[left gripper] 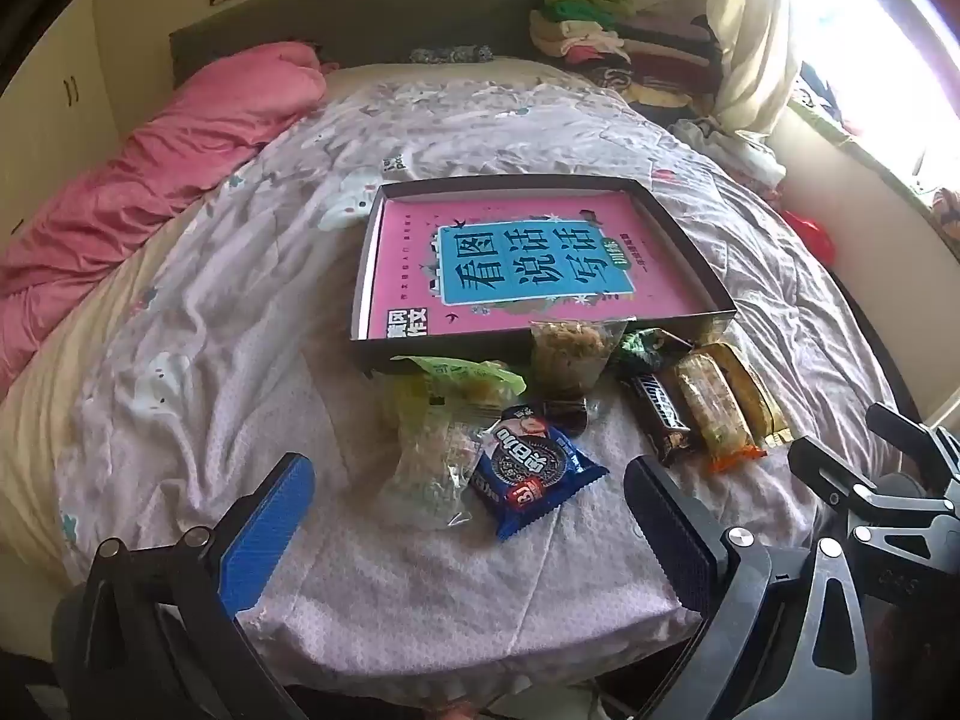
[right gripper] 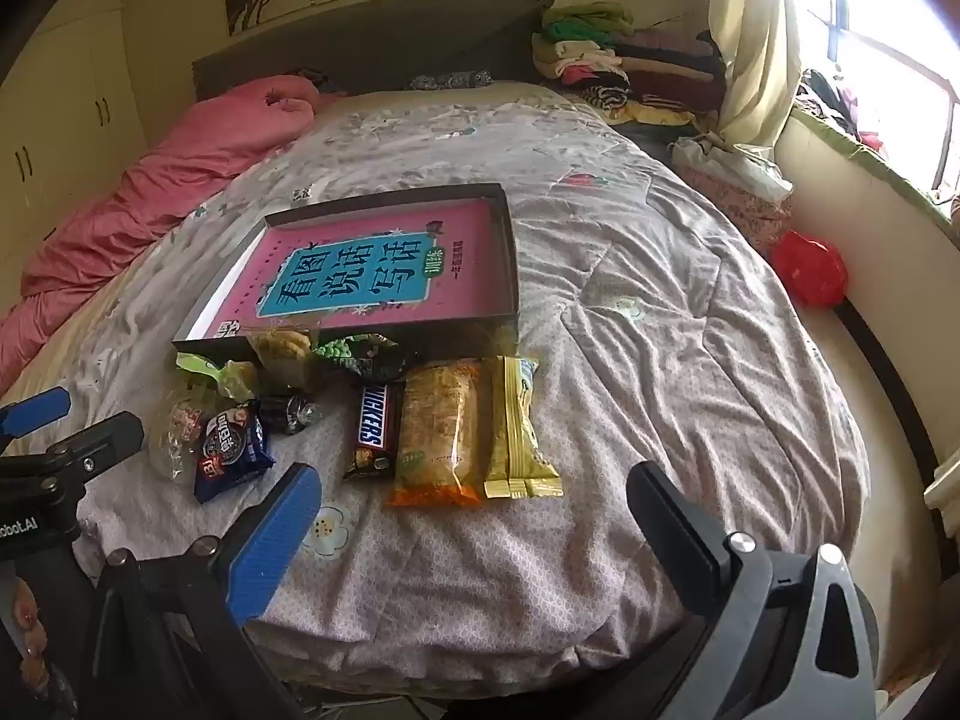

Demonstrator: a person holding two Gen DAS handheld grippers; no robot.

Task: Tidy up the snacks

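Observation:
A shallow dark box (left gripper: 690, 240) (right gripper: 507, 252) with a pink and blue printed bottom lies on the bed. Snacks lie scattered in front of it: a blue Oreo pack (left gripper: 531, 471) (right gripper: 231, 450), a clear bag (left gripper: 432, 468), a green pack (left gripper: 462, 378), a Snickers bar (left gripper: 660, 414) (right gripper: 375, 429), an orange-ended pack (left gripper: 714, 414) (right gripper: 441, 432) and yellow sachets (right gripper: 519, 429). My left gripper (left gripper: 465, 507) hovers open just short of the Oreo pack. My right gripper (right gripper: 474, 510) hangs open before the orange-ended pack and sachets. Neither holds anything.
A pink duvet (left gripper: 156, 180) is bunched along the bed's left side. Folded clothes (left gripper: 630, 48) are stacked by the headboard at the right. A red object (right gripper: 807, 270) lies beside the bed near the window wall. The right gripper's frame (left gripper: 888, 480) shows at the left view's edge.

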